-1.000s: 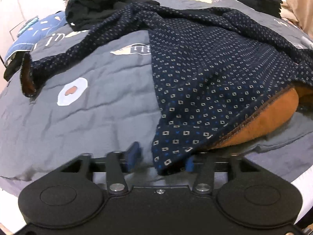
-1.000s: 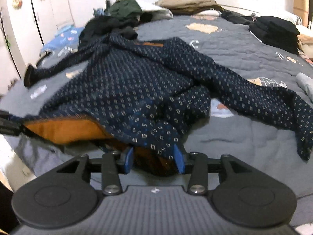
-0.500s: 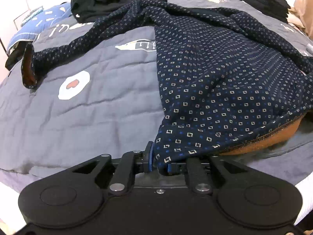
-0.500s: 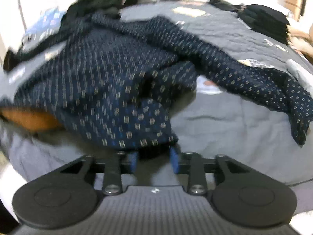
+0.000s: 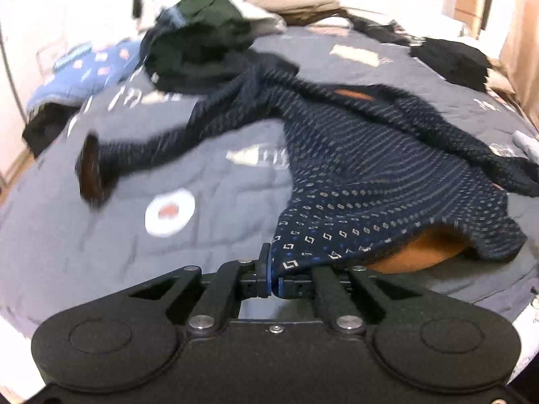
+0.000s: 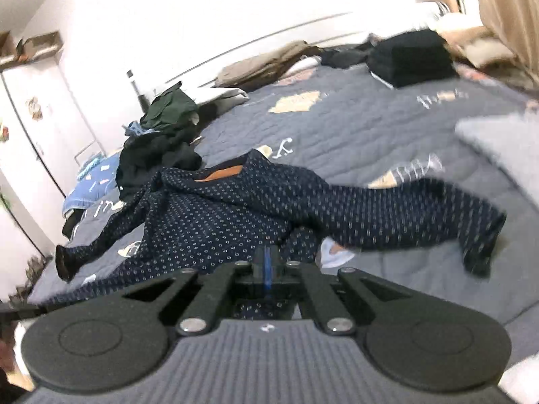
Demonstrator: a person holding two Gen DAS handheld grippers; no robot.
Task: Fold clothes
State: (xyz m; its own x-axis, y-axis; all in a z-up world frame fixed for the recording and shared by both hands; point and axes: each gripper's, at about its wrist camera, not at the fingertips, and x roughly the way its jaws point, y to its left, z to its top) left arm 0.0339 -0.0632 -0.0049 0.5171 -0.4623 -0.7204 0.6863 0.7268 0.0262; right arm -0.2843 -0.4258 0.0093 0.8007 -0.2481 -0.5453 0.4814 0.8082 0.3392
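Left wrist view: one navy patterned garment (image 5: 353, 175) with an orange lining lies spread on the grey quilted bed (image 5: 101, 235); two sleeves show, one stretched out to the left with its cuff turned up, the other running off to the right; the left tool (image 5: 273, 276) has just been closing and now has its jaws pinched together on the garment's near hem corner, the cloth rising out from between the blue pads; the tool points down and forward over the near edge of the bed; beyond the garment sits one dark heap of clothes (image 5: 202, 50) at upper left, one black folded stack (image 5: 451, 60) at upper right, and one blue patterned pillow (image 5: 84, 74) at the far left; the view is blurred.

Right wrist view: the same single garment (image 6: 235, 215) lies across the bed (image 6: 370, 134), collar away from the camera, one sleeve out to the right, one to the lower left; the right tool (image 6: 266, 266) has just been closing too, and its jaws stand together on a fold of the navy cloth at the near edge; the view is rolled, so the bed slopes; one dark heap (image 6: 158, 144), one black stack (image 6: 411, 57) and one khaki garment (image 6: 269, 64) lie farther back.
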